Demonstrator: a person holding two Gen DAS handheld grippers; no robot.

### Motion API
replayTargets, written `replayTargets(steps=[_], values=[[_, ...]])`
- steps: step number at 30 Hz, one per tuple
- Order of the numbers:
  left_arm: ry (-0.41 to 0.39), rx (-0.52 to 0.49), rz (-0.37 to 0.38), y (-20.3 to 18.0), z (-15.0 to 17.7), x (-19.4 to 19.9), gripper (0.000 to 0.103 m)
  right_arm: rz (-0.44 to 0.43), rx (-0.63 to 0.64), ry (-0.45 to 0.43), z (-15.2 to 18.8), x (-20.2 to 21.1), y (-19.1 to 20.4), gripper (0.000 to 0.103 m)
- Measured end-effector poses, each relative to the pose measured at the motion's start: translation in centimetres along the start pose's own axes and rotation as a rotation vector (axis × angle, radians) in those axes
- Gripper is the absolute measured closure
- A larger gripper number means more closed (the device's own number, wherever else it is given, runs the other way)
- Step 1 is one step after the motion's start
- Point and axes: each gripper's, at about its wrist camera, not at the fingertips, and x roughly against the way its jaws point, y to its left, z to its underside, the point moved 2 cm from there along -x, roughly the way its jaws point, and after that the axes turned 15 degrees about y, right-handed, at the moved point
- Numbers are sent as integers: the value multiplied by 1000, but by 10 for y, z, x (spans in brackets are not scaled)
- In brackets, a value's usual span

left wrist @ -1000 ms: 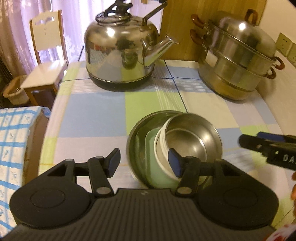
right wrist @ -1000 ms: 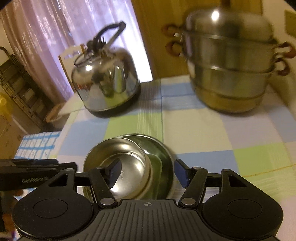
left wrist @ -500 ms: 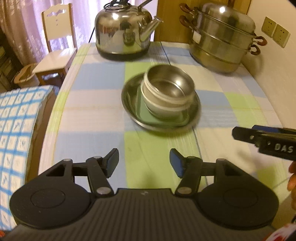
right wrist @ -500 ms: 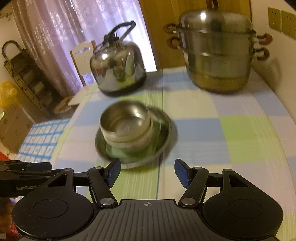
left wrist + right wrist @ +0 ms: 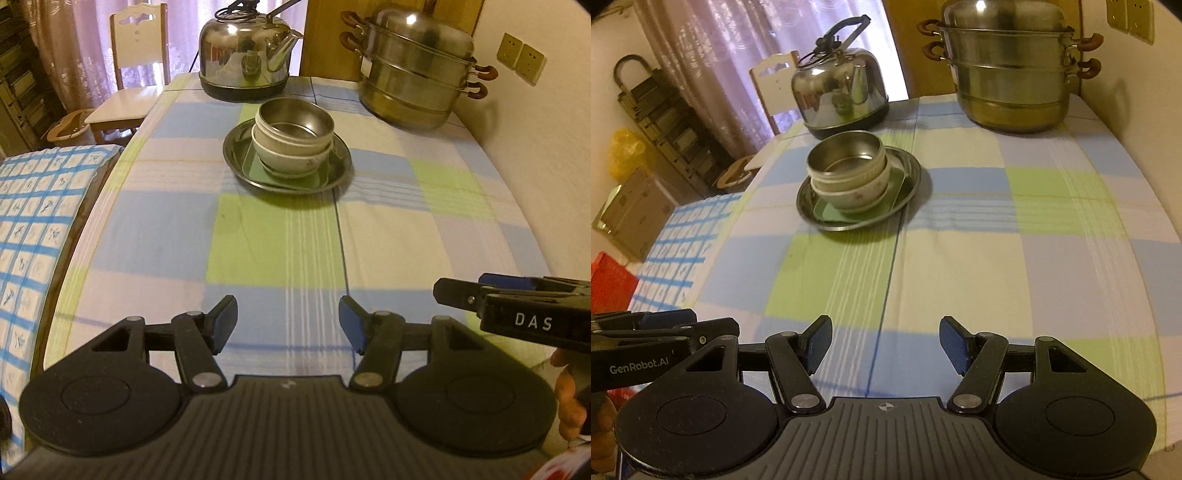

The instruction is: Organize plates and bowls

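A steel bowl [image 5: 295, 120] sits nested in a white ceramic bowl [image 5: 291, 160]. Both stand on a green square plate [image 5: 255, 171] inside a round steel plate [image 5: 341, 166] on the checked tablecloth. The same stack shows in the right wrist view: steel bowl [image 5: 846, 157], white bowl [image 5: 862, 195], steel plate [image 5: 908, 177]. My left gripper [image 5: 288, 323] is open and empty, well back from the stack near the table's front edge. My right gripper [image 5: 885, 341] is open and empty too, also far back. Each gripper shows at the edge of the other's view.
A steel kettle [image 5: 245, 51] stands at the back of the table. A stacked steel steamer pot [image 5: 413, 66] stands at the back right by the wall. A white chair [image 5: 129, 74] and a blue-checked covered surface [image 5: 33, 206] are to the left.
Both grippers have pulled back from the stack toward the table's front edge. The bowls and plates stay stacked where they were.
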Motion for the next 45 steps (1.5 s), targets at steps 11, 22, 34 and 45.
replayTargets(steps=[11,22,34,45], values=[[-13,28,-16,-26,50,26,45,-20,42,-21,49,35,-10,39],[-40,9,-13,-30,60,40,43,-31,70,-39,59,45,-1,39],[-51,-7,2,-26,63,43,43,-16,74,-39,64,46,7,39],[-51,-15,17,-28,64,43,43,-3,67,-46,66,48,6,39]])
